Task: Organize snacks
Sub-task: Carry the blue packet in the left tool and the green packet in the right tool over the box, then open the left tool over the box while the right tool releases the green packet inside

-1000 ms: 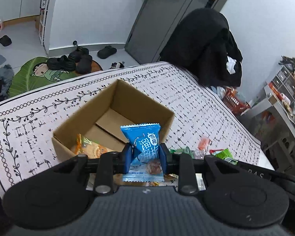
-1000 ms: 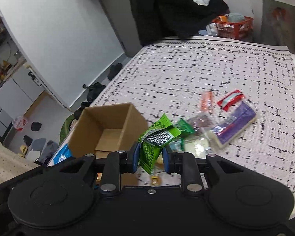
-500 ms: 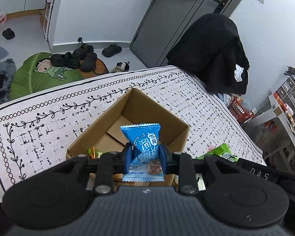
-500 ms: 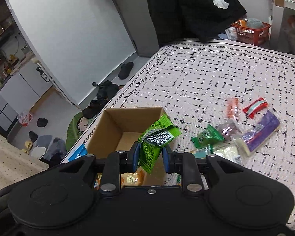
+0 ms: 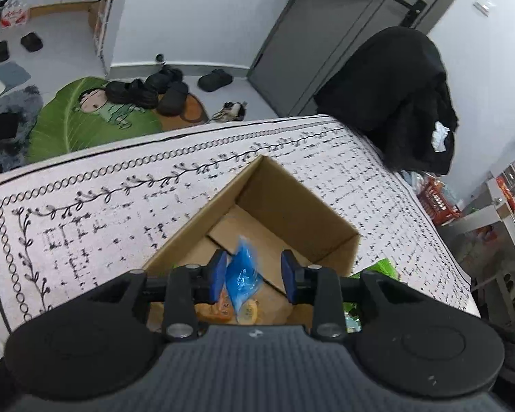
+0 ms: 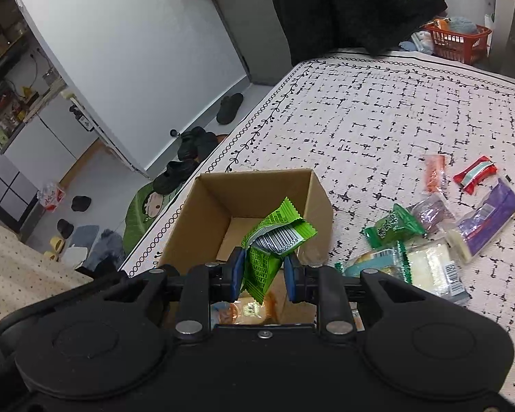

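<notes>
An open cardboard box [image 5: 285,202] stands on the patterned cloth; it also shows in the right wrist view [image 6: 209,213]. My left gripper [image 5: 254,273] is open above the box, and a blurred blue snack packet [image 5: 243,276] is loose between its fingers, dropping toward the box. Orange packets [image 5: 219,309] lie in the box bottom. My right gripper [image 6: 263,271] is over the box with a green snack packet [image 6: 271,243] between its fingers; the jaws have widened and the packet leans on the left finger.
Several loose snacks lie on the cloth right of the box: a green packet [image 6: 393,226], a purple bar [image 6: 487,219], a red packet [image 6: 475,175], an orange packet [image 6: 434,171]. A black coat [image 5: 395,96] hangs past the far edge. Shoes [image 5: 144,91] lie on the floor.
Both grippers moved over the box. The left gripper opened and let go of the blue packet, which is falling. The right jaws have widened around the green packet.
</notes>
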{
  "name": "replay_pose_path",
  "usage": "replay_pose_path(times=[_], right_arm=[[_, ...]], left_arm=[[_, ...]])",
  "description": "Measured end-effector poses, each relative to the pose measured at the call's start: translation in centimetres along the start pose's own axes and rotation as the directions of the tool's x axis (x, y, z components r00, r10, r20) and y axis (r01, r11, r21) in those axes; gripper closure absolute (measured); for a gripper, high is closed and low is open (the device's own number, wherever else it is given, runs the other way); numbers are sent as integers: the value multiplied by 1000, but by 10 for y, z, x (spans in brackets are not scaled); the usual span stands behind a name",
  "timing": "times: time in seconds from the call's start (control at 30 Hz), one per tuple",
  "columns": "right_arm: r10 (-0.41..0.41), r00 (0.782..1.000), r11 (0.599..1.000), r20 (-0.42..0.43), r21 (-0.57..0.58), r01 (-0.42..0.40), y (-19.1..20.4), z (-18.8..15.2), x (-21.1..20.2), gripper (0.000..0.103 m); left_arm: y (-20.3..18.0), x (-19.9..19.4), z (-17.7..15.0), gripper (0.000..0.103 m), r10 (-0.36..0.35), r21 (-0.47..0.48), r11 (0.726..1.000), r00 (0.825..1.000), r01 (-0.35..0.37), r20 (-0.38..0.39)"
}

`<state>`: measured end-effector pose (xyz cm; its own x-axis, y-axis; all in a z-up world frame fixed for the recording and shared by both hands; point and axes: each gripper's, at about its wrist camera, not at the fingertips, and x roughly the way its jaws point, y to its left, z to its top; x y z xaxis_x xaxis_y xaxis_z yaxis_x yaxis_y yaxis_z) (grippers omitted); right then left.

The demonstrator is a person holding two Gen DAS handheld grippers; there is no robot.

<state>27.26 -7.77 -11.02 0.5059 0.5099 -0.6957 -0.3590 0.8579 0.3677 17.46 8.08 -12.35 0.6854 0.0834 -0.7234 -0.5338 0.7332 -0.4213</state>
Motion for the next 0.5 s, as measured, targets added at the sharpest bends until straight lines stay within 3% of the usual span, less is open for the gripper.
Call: replay_pose_path(times=[0.33,0.4,0.43,0.5], right_arm=[[80,997,995,-1,55,-80,1,2,4,73],[95,996,993,-1,64,-94,0,3,2,65],[95,995,994,3,60,-95,-2,4,-1,56],[84,996,995,15,58,-84,-5,5,-6,50]], left_arm=[[10,-9,4,49,46,-26,999,999,-46,-3],[12,-10,6,39,47,-39,998,999,-47,-16],[13,-10,6,33,46,-49,998,999,-47,-22],[13,-13,6,30,78,-52,996,997,-79,-21]])
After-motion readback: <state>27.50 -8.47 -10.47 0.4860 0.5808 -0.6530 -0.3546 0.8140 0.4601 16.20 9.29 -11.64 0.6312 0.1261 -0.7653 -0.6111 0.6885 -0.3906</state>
